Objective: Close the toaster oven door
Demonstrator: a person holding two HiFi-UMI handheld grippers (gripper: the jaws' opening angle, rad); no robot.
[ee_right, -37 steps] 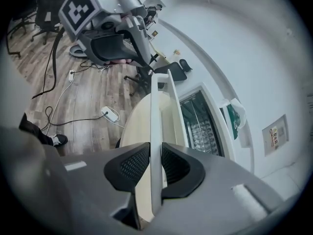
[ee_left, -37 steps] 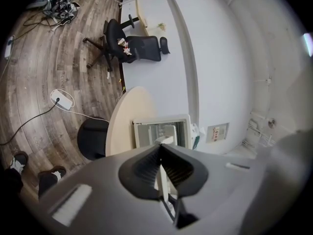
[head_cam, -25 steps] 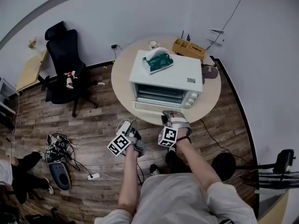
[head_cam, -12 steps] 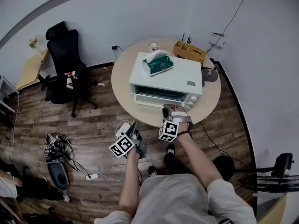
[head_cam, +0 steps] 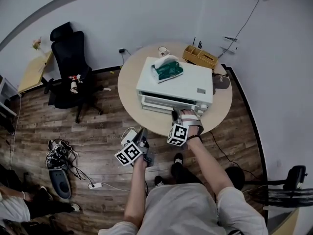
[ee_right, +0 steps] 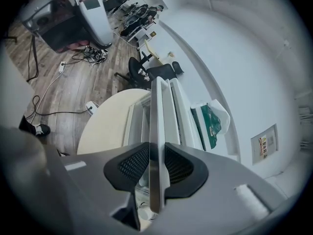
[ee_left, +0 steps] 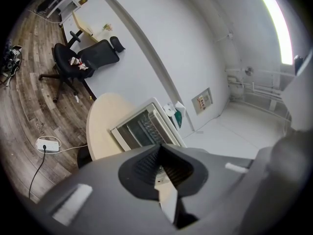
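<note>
Grip is looking fine: your right gripper is clamping the top edge of the door, one pad on each face. The door is standing almost upright against the front of the toaster oven, which is sitting on the round table. So I'm judging you are on the last bit of the swing.

- Be pushing up and in along the hinge arc, not straight forward. I'm expecting the oven to slide back on the table if you shove it.
- Be letting go only once the door is sitting flush. The pads are straddling the edge and may be getting pinched against the oven front.

Your left gripper is hanging off the near table edge, jaws together, gripping nothing. It is doing no work, so consider bracing the oven top with it.

Nothing is blocking the door's path. A tissue pack is lying on the oven roof, clear of the door. A mug and a wooden tray are sitting behind the oven. An office chair and floor cables are lying well apart from the table.
</note>
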